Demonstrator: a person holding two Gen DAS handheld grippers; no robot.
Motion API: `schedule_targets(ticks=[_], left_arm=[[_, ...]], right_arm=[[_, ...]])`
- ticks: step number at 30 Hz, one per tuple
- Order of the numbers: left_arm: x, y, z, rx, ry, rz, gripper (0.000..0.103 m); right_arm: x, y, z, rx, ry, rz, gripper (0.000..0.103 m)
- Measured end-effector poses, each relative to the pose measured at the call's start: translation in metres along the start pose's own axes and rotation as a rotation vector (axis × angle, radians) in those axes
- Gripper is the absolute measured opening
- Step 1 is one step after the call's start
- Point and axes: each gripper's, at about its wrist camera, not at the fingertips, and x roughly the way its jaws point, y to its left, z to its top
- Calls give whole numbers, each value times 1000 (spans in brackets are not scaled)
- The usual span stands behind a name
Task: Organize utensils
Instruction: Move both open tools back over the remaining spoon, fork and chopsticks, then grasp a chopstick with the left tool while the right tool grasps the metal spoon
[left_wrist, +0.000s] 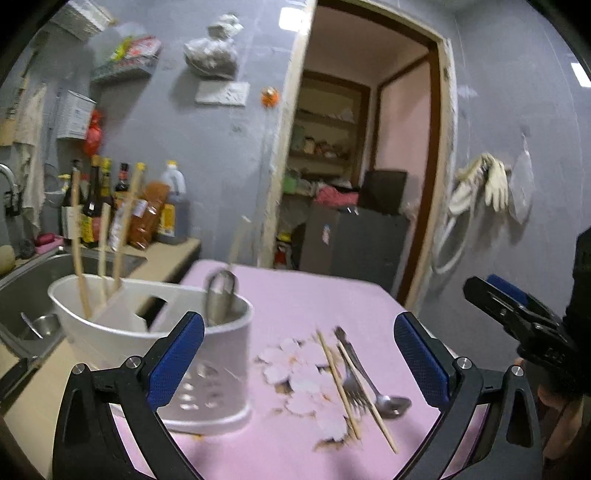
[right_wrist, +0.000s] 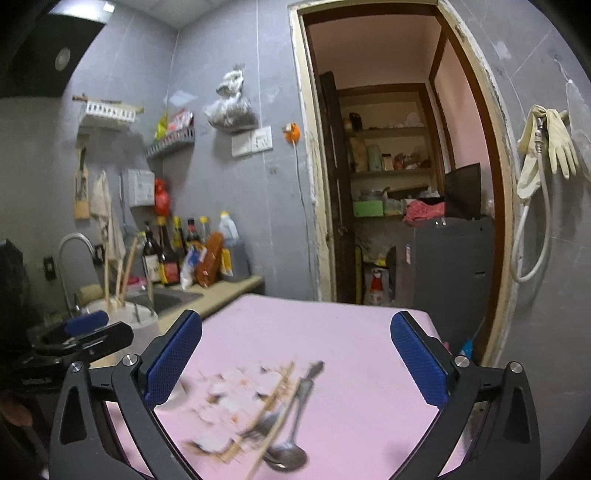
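Both claws are spread wide and empty, nothing between the blue pads in either view. The left claw (left_wrist: 299, 360) faces the pink table (left_wrist: 295, 295); the right claw (right_wrist: 295, 360) looks at the same table from further right.

Utensils left to sort lie in a loose pile on the table: spoon (left_wrist: 393, 404), fork (left_wrist: 351, 386) and chopsticks (left_wrist: 343, 384), partly crossing and touching each other. Their long axes run roughly away from the claws, handles toward the far edge, the spoon bowl and fork tines at the near end. Seen from the right wrist, the pile (right_wrist: 273, 413) sits low and centred between the pads, slightly left of middle. From the left wrist it lies right of centre, still inside the pad span.

The white utensil holder (left_wrist: 155, 343) stands on the table's left side, just ahead of the left pad. It already has three chopsticks (left_wrist: 101, 251) upright in the back compartment and a metal spoon (left_wrist: 221, 299) in the front one. The holder is clearly nearer the left claw.

Judgement: the pile is about equally near both claws, and the right one lines up best. A pinch across the handles suits that axis.

Writing: sauce bottle labels (left_wrist: 88, 225) on the counter and the sticker on the grey cabinet (left_wrist: 327, 232) are too blurred to read. No brand is legible.
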Motion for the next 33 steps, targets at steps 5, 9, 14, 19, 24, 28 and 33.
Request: schedule_targets(ticks=[5,9,14,19,24,28,33], left_arm=[[17,-15,-11,72,77,-32,101],[33,-26,-19,91,153,-60,101],[51,-35,-23,104,230,-87,98],[77,-41,-26,99,360,-121,64],[109,-40,-25,69,475,-99,42],[136,-36,-27,39,543,-91,32],[164,-26,-32,11,614,-72,24]], right_arm=[[4,-15,-13,-28,69,-28,103],[10,-29,-21,0,122,-41,100],[25,-44,-31,27,221,-37,74],[40,-50,-43,46,332,-32,52],[53,-52,-53,66,428,-16,39],[67,-52,-60,89,513,-13,34],[78,-44,-66,88,572,13,28]])
